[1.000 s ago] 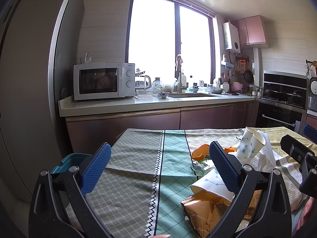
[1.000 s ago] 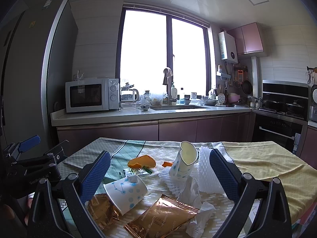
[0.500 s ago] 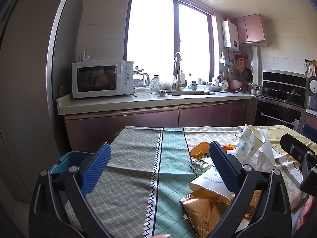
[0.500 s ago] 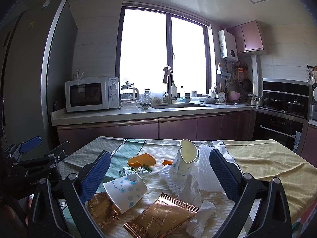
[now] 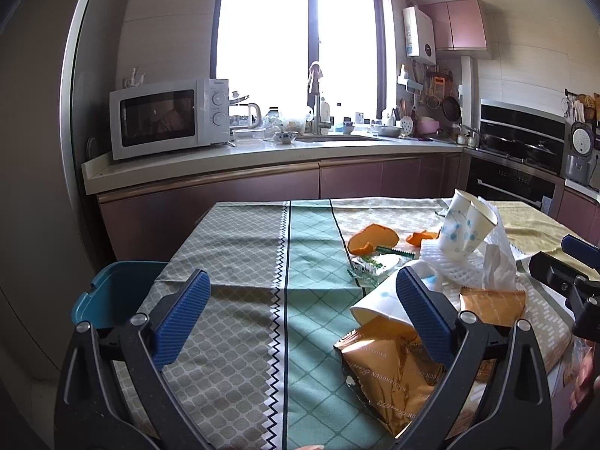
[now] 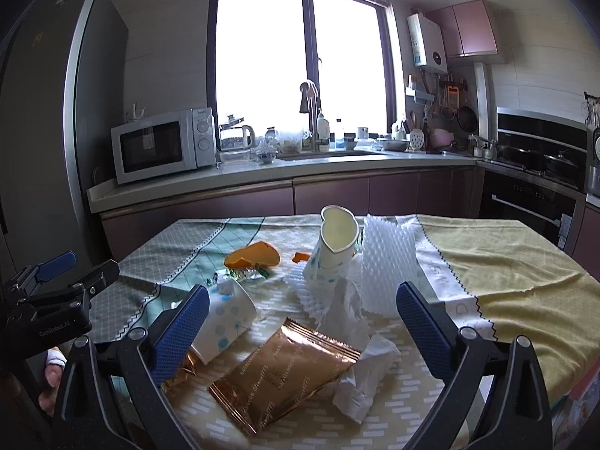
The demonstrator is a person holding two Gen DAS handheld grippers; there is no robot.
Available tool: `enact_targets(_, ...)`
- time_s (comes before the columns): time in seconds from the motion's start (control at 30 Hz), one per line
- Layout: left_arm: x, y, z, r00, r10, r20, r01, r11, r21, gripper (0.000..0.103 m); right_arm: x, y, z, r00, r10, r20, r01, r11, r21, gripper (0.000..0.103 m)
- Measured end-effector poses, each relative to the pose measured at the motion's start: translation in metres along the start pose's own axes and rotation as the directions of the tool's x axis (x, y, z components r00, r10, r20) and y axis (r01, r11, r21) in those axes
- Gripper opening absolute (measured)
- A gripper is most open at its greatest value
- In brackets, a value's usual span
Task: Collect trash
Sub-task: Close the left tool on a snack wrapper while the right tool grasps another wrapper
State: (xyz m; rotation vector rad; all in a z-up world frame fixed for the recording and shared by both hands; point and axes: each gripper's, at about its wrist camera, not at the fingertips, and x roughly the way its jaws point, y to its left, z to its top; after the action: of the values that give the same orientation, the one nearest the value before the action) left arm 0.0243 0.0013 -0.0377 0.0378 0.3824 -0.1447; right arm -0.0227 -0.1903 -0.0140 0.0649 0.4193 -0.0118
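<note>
Trash lies on the table: a gold snack wrapper (image 6: 285,371), a tipped paper cup (image 6: 223,322), an upright squashed paper cup (image 6: 332,251), white foam netting (image 6: 388,262), crumpled tissue (image 6: 360,367) and orange peel (image 6: 253,255). My right gripper (image 6: 302,333) is open and empty, above the wrapper. My left gripper (image 5: 303,315) is open and empty over the tablecloth, left of a second gold wrapper (image 5: 386,367) and the tipped cup (image 5: 378,303). A teal bin (image 5: 116,292) stands at the table's left edge.
The table (image 6: 506,281) has a patterned green, grey and yellow cloth. Behind it runs a kitchen counter (image 6: 262,176) with a microwave (image 6: 161,146), sink and oven (image 6: 532,183). A fridge (image 6: 45,131) stands at the left.
The left wrist view has shifted slightly, so the counter and table sit a little differently. The right gripper has hardly moved. Nothing was picked up.
</note>
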Motion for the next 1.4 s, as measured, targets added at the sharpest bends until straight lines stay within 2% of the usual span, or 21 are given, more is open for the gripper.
enact_targets(0.13, 0.011, 0.001, -0.013, 0.996, -0.052, -0.068, 0.053, 0.998, 0.024, 0.095, 0.013, -0.012, -0.017, 0.994, 0.015, -0.106, -0.012, 0.999, 0.031, 0.097)
enact_targets(0.23, 0.019, 0.001, -0.023, 0.987, -0.103, -0.120, 0.108, 0.994, 0.031, 0.090, 0.017, -0.022, -0.027, 0.989, 0.030, -0.147, -0.021, 0.998, 0.061, 0.096)
enact_targets(0.37, 0.027, -0.002, -0.032, 0.971, -0.166, -0.171, 0.172, 0.985, 0.018, 0.084, 0.017, -0.026, -0.031, 0.984, 0.061, -0.167, -0.048, 0.996, 0.081, 0.092)
enact_targets(0.5, 0.037, -0.004, -0.038, 0.954, -0.209, -0.215, 0.214, 0.977, 0.000, 0.078, 0.022, -0.027, -0.029, 0.979, 0.078, -0.189, -0.061, 0.994, 0.092, 0.084)
enact_targets(0.57, 0.040, -0.007, -0.040, 0.946, -0.220, -0.236, 0.226, 0.974, -0.001, 0.069, 0.024, -0.026, -0.029, 0.977, 0.085, -0.198, -0.068, 0.993, 0.095, 0.081)
enact_targets(0.63, 0.041, -0.009, -0.041, 0.941, -0.231, -0.248, 0.240, 0.971, 0.003, 0.066, 0.023, -0.024, -0.028, 0.978, 0.084, -0.192, -0.069, 0.994, 0.086, 0.075)
enact_targets(0.77, 0.039, -0.015, -0.043, 0.929, -0.256, -0.266, 0.269, 0.963, 0.014, 0.063, 0.015, -0.022, -0.027, 0.974, 0.116, -0.196, -0.099, 0.991, 0.094, 0.073)
enact_targets(0.87, 0.043, -0.017, -0.043, 0.917, -0.275, -0.290, 0.291, 0.957, 0.010, 0.056, 0.010, -0.019, -0.033, 0.959, 0.166, -0.229, -0.142, 0.983, 0.119, 0.068)
enact_targets(0.97, 0.048, -0.018, -0.043, 0.903, -0.296, -0.312, 0.310, 0.951, -0.006, 0.053, 0.012, -0.012, -0.044, 0.934, 0.227, -0.276, -0.191, 0.970, 0.152, 0.063)
enact_targets(1.1, 0.053, -0.020, -0.046, 0.882, -0.329, -0.336, 0.339, 0.940, -0.031, 0.044, 0.024, -0.005, -0.053, 0.919, 0.252, -0.304, -0.203, 0.962, 0.184, 0.056)
enact_targets(1.17, 0.056, -0.023, -0.047, 0.877, -0.329, -0.351, 0.340, 0.940, -0.031, 0.034, 0.031, -0.004, -0.054, 0.913, 0.269, -0.307, -0.211, 0.955, 0.209, 0.051)
enact_targets(1.2, 0.057, -0.024, -0.048, 0.875, -0.328, -0.357, 0.339, 0.940, -0.033, 0.032, 0.034, -0.003, -0.054, 0.910, 0.277, -0.309, -0.214, 0.951, 0.221, 0.044)
enact_targets(1.27, 0.058, -0.023, -0.047, 0.876, -0.323, -0.360, 0.332, 0.943, -0.037, 0.019, 0.040, -0.001, -0.054, 0.904, 0.293, -0.311, -0.226, 0.946, 0.234, 0.033)
enact_targets(1.33, 0.059, -0.020, -0.047, 0.873, -0.327, -0.362, 0.331, 0.942, -0.053, 0.007, 0.042, 0.001, -0.052, 0.900, 0.310, -0.306, -0.240, 0.939, 0.246, 0.016)
enact_targets(1.4, 0.058, -0.016, -0.047, 0.872, -0.329, -0.363, 0.329, 0.942, -0.066, 0.003, 0.041, 0.003, -0.049, 0.901, 0.322, -0.292, -0.257, 0.936, 0.238, 0.008)
